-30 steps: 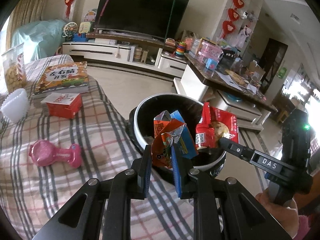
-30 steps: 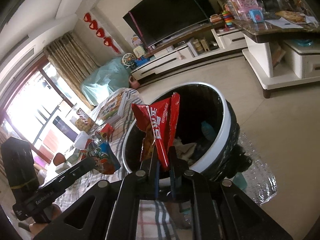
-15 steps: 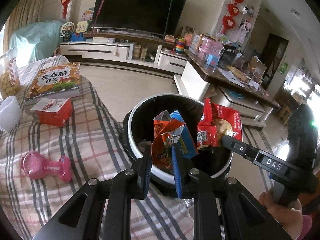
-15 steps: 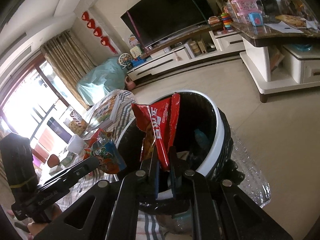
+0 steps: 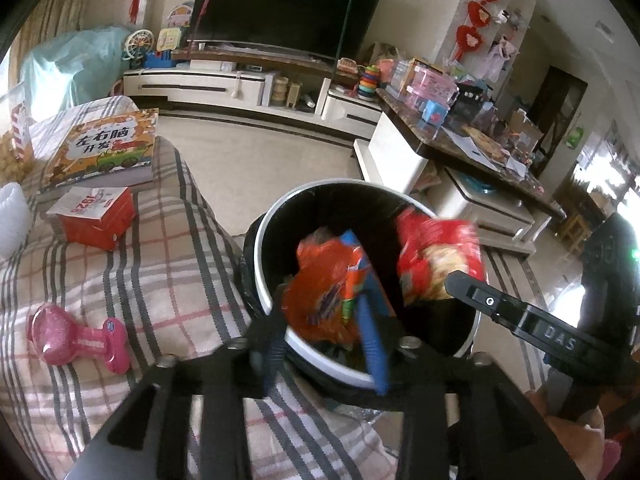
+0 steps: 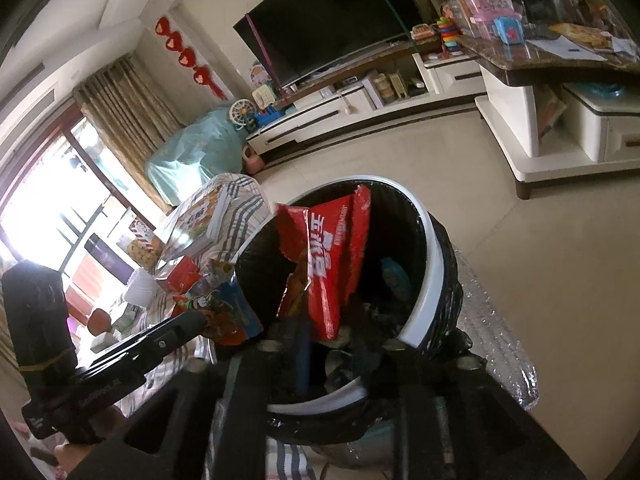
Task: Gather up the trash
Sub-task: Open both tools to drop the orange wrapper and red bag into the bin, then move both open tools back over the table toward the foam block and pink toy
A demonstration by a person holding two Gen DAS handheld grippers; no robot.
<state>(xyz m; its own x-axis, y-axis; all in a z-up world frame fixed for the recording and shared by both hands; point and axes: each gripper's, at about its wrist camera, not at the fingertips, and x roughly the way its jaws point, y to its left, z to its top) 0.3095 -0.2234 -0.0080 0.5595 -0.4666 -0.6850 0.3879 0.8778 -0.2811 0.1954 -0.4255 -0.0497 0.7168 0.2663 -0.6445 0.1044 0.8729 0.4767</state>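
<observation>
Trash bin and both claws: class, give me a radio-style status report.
Both claws just opened. Left claw releasing orange snack wrapper, right claw releasing red snack wrapper, both over black-lined trash bin. Nothing in the way.

The mouth of the trash bin is crowded: the orange wrapper and the red snack bag hang inside it. Left of the bin, the checkered cloth is bare near the rim; further left lie a pink toy and a red box
</observation>
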